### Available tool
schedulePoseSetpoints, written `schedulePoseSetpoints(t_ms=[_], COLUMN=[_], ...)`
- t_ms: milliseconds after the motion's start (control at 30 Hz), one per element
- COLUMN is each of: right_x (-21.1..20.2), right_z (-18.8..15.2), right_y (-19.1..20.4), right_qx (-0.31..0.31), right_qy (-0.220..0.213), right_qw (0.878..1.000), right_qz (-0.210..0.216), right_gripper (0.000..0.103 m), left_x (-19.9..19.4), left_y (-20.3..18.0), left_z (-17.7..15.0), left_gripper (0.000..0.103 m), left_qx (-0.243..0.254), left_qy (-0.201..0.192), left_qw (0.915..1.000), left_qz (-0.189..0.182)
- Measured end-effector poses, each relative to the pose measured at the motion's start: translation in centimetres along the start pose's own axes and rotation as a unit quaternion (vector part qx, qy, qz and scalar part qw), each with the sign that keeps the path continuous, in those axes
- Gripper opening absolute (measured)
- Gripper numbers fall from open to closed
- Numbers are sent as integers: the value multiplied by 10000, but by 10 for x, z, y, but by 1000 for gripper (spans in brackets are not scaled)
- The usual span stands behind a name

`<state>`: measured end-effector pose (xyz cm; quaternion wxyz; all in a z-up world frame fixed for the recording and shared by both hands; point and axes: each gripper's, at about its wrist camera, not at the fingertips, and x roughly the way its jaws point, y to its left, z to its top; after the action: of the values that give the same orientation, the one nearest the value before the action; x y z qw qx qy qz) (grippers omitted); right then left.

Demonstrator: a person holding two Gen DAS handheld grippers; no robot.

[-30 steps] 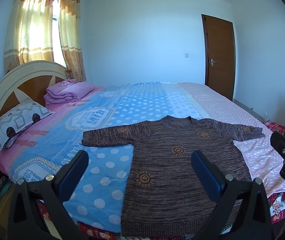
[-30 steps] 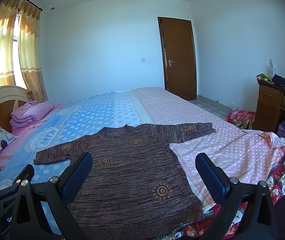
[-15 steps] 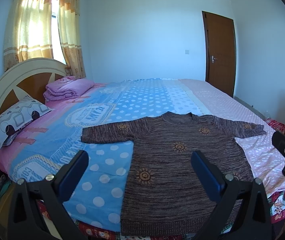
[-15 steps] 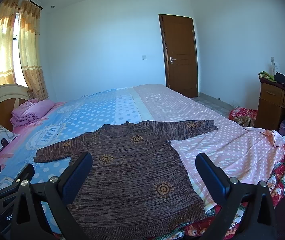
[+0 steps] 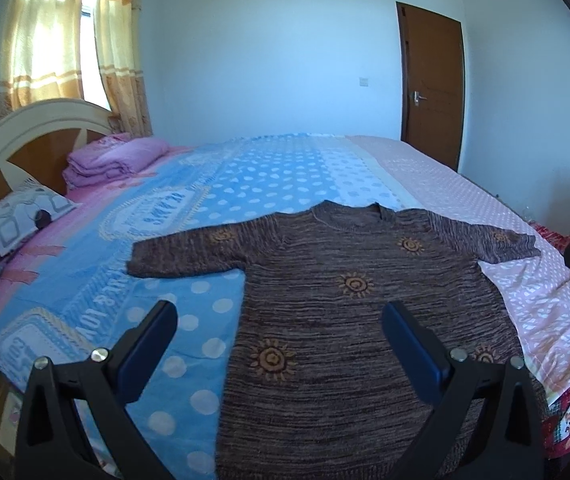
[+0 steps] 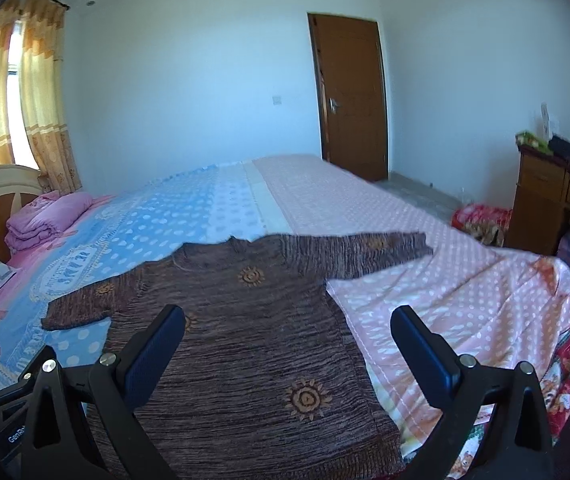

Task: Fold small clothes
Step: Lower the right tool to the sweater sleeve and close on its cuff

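Sweater (image 5: 349,320) — brown knit, dotted with orange suns — is being shown spread flat and face up on the bed (image 5: 245,184), hem toward the near edge, neckline away, both sleeves stretched out sideways. Nothing is being gripped as yet; no fold is being seen in it.

At the left, a sleeve (image 5: 189,252) is being laid across the blue dotted sheet toward the headboard (image 5: 13,140), and the left gripper (image 5: 281,340) is being held with its jaws wide apart above the hem's left part. This sleeve is being judged the nearer reach for that hand.

Toward the right, the right gripper (image 6: 285,344) is likewise being held agape and empty over the lower body of the garment, with the other sleeve (image 6: 381,248) lying out on the pink sheet — ahead and to its right.

Since the sleeves are lying crosswise to both grippers, each hand is probably being readied for its own side.
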<state>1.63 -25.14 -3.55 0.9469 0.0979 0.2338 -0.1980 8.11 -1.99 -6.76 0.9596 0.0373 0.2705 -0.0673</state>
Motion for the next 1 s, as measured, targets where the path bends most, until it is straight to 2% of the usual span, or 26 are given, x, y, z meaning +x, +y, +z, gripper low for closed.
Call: schedulePoseSetpoints(t_ms=[100,233,300,400,467,533,633,700,800,867,1000], right_x=[39,76,93,121,144,164,201,230,270,295,332], right_z=[-3,-3,6,26,42,56,77,88,92,89,83], right_y=[-20,-46,-61,-88,-120,-156,-206,-231,-254,-261,-266], right_qx=[207,390,521,756,1220,1742,2339,2395,2400,2447,2315], right_qy=[459,763,861,1044,1240,1261,1240,1244,1339,1513,1603], right_qw=[9984,9943,9924,9890,9830,9741,9626,9613,9581,9544,9559], right_qz=[-270,-637,-703,-728,-589,-698,-574,-550,-808,-801,-829], right_gripper=[102,97,81,70,62,62,62,62,59,55,54], left_x=[32,76,90,109,125,144,175,192,212,224,244], left_y=[2,5,5,4,9,13,19,22,25,25,24], left_z=[-3,2,9,21,27,34,40,41,42,39,30], left_gripper=[103,103,103,103,103,103,103,103,103,103,103], left_qx=[-24,-69,-26,111,146,142,107,66,1,-36,-42], left_qy=[249,673,660,516,499,509,645,784,889,927,1022], left_qw=[9997,9977,9978,9986,9986,9985,9976,9967,9957,9951,9937], left_qz=[-35,-10,7,49,83,146,214,217,271,329,463])
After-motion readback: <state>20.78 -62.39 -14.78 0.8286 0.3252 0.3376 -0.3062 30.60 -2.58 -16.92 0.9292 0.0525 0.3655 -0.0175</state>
